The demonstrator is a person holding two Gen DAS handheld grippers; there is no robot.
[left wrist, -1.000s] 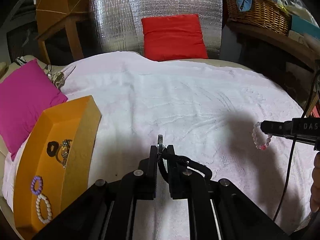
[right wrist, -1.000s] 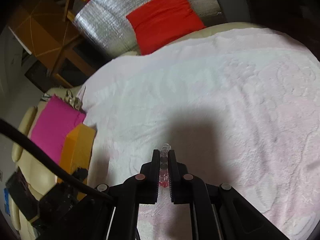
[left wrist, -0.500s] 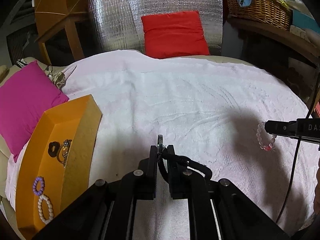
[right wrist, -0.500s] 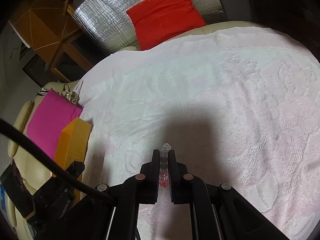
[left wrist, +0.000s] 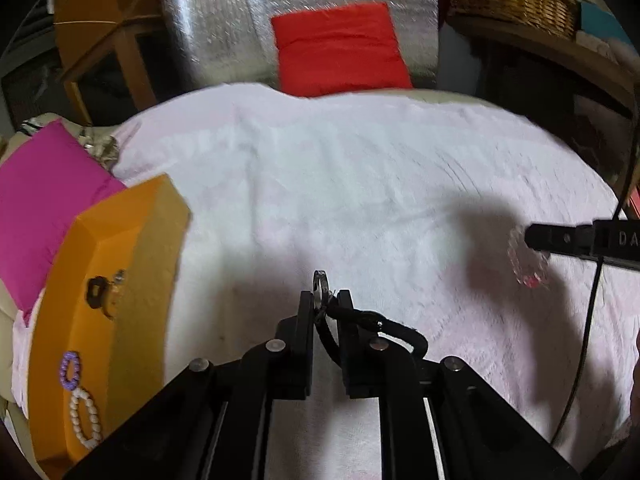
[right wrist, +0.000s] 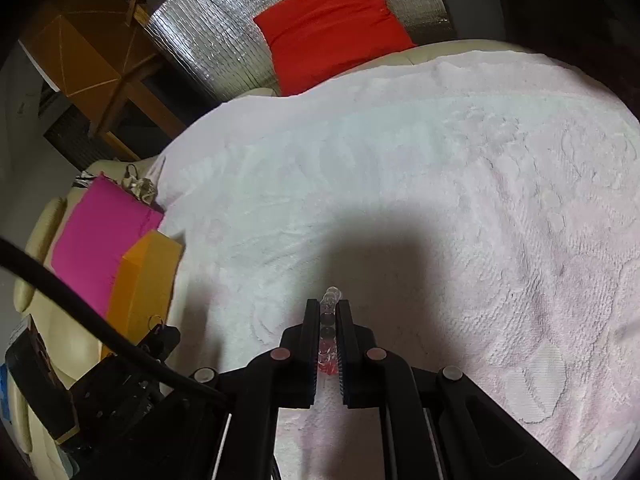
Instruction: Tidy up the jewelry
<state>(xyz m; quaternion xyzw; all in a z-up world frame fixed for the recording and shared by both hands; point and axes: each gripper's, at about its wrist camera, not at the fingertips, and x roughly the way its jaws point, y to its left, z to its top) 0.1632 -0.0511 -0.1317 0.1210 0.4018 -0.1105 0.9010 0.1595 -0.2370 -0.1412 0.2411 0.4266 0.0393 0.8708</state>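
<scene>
Four pieces already lie in your orange tray (left wrist: 132, 264) at the towel's left edge: a black ring (left wrist: 96, 292), a metal piece (left wrist: 117, 280), a purple bead bracelet (left wrist: 69, 370) and a white pearl bracelet (left wrist: 85, 420); two remain. Your left gripper (left wrist: 326, 300) has just been easing open, the silver ring on its black cord (left wrist: 320, 283) between the jaws; your right gripper (right wrist: 329, 312) clamps the clear bead bracelet (right wrist: 329, 332) above the pink towel (right wrist: 420, 184).

Box (left wrist: 136, 280) left on towel (left wrist: 360, 184), bracelets (left wrist: 82, 412) inside
</scene>
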